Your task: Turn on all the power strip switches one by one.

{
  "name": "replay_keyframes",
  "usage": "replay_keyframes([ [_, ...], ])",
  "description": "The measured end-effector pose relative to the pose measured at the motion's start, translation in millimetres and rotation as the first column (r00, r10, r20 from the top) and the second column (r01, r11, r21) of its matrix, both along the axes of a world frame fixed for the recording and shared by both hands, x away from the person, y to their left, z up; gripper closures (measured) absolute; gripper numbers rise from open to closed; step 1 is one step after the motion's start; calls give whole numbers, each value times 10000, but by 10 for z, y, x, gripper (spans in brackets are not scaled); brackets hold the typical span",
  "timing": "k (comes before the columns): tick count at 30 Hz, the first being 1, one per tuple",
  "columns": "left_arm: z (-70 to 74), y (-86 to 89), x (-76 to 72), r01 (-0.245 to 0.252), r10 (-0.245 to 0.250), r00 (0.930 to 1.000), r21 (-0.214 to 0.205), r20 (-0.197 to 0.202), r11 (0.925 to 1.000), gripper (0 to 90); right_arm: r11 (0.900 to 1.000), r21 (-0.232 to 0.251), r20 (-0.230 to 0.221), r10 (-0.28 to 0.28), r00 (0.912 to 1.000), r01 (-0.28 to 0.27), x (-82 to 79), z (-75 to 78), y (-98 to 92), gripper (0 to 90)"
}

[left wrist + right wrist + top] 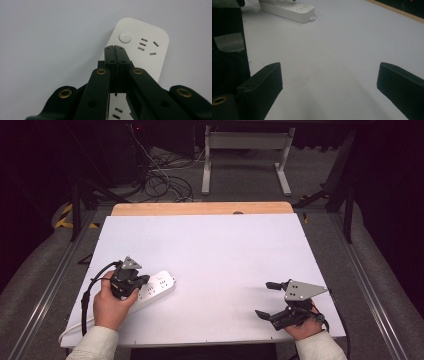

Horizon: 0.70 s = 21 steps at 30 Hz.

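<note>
The desk carries a white sheet over nearly all of its top, with a strip of bare wood showing along the far edge. On its near left part lies a white power strip, set at a slant so that its far end points toward the middle of the desk, and its cord runs off toward the near left corner. The left gripper sits right over the power strip's middle, held from behind by the person's left hand. In the left gripper view its jaws are pressed together with nothing between them, their tips lying over the strip's top face just short of the round button, with a group of socket slots beyond and to the side; whether the tips actually touch the casing cannot be told. The right gripper is near the desk's near right corner, well apart from the power strip, held by the right hand and pointing left across the sheet. Its jaws are spread wide and empty, and in the right gripper view the power strip lies far off at the upper left, beyond bare white surface.
</note>
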<state>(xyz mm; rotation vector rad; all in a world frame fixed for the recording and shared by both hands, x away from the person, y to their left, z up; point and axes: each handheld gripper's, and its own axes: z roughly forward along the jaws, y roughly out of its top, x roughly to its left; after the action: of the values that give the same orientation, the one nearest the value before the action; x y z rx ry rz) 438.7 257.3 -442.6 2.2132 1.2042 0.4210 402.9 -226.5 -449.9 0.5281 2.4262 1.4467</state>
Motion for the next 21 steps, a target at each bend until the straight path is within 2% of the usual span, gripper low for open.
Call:
replay_keyframes([
  [6,-37,-11,17,-25,25,9997,-24,-225,10000,900,10000,-8,2,28,10000,-28,2,-2,1,66],
  [12,-56,17,10,-68,66,9999,-201,-115,9998,900,10000,-29,7,16,10000,-16,0,-2,1,66],
  [15,-63,2,1,-28,28,10000,-16,33,10000,900,10000,-27,9,22,10000,-22,0,-2,0,66],
  [21,-77,12,6,-61,60,10000,-199,-26,9998,900,10000,-32,0,37,10000,-37,-4,-2,4,65],
])
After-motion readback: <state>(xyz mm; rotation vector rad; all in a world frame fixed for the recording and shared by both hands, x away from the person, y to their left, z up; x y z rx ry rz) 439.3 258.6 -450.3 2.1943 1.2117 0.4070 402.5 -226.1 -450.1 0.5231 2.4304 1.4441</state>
